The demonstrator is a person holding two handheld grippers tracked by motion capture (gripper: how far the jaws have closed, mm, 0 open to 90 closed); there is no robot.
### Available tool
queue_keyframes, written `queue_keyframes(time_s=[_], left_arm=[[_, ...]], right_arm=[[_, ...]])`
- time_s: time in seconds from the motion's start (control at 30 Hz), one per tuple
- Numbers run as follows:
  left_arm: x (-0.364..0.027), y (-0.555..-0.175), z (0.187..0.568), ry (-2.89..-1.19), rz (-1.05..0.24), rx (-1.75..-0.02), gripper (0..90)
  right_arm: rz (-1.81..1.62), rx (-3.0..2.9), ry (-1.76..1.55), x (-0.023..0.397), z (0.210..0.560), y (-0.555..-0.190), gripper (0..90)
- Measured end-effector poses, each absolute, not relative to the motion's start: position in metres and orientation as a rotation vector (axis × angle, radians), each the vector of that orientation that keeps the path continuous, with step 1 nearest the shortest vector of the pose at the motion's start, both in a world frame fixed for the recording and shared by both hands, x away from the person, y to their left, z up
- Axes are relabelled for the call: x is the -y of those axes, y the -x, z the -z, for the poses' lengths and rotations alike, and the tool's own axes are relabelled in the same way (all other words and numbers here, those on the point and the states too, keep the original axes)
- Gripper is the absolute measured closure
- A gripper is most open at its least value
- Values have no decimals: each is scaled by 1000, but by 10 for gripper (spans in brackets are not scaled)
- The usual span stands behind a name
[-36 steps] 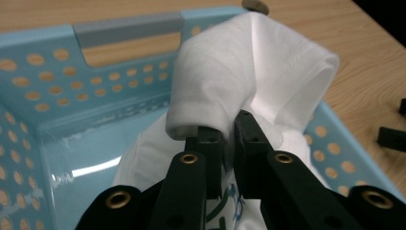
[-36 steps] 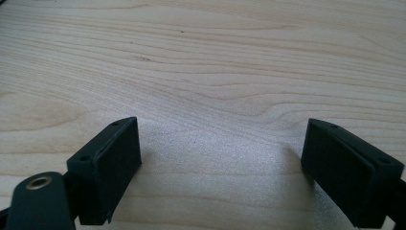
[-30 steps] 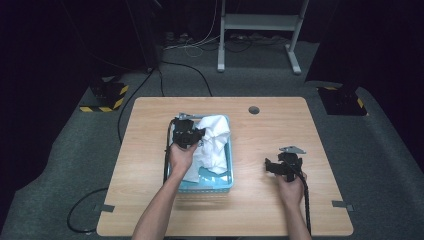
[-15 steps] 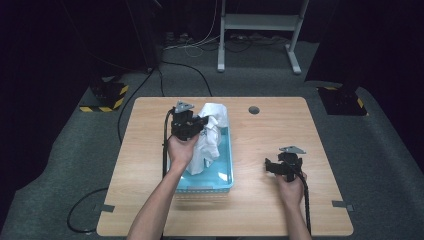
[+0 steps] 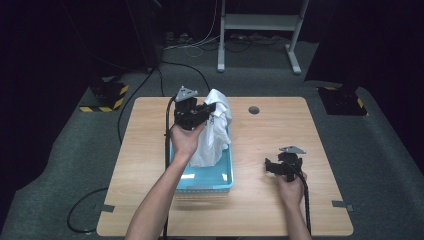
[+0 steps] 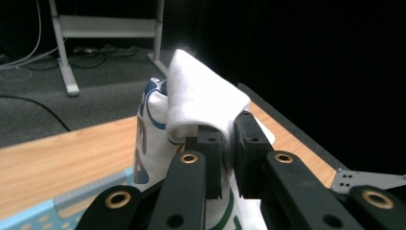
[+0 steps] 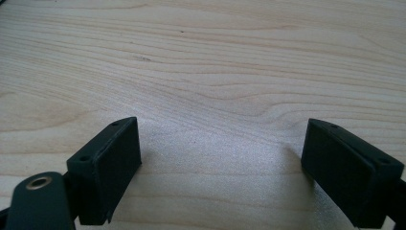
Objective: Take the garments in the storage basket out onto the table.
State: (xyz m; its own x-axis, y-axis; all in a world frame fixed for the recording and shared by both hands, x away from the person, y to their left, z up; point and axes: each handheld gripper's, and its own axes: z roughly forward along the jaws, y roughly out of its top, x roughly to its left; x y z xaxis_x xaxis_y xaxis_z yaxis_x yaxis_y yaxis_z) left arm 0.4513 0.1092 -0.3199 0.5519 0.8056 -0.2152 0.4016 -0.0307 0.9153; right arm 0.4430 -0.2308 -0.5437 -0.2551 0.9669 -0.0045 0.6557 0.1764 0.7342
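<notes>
White cloth (image 5: 212, 131) w/ blue & green print is held up over the light-blue basket (image 5: 205, 180); its top is pinched, its lower end hangs down into the basket's far half. In the left gripper view the cloth (image 6: 201, 103) folds over the jaw tips in a peak, blue print on the left side, a green line lower down.

Left gripper (image 5: 207, 111) is clamped on the cloth's top edge, jaws drawn together w/ fabric between them; in its own view (image 6: 226, 143) the two black jaws sit nearly touching, cloth draped over them. Left hand (image 5: 184, 140) holds it raised above the basket's far-left part, grey plate on top, black cable dropping down beside the forearm.

Basket sits at centre of the wooden table (image 5: 150, 190), a bit left, w/ its near edge towards the person.

Right gripper (image 5: 269, 167) is at the table's right-near area, well apart from basket & cloth, held in the right hand (image 5: 290, 187). Its own view (image 7: 222, 153) shows the jaws wide apart, nothing between them, just bare wood grain (image 7: 206, 62) below.

Beyond the table: grey carpet floor (image 5: 380, 145), a white frame stand (image 5: 260, 22) far centre, cables (image 5: 195, 45) on the floor far left-centre, yellow-black striped blocks (image 5: 107, 95) by the far-left corner.
</notes>
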Motion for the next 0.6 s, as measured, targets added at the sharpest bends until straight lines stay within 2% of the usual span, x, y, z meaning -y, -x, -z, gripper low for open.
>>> queue_keyframes(time_s=[0.6], left_arm=[[-77, -448, 286, -1612, -380, -903, 830]], right_arm=[[-862, -1983, -1523, 231, 544, -443, 130]])
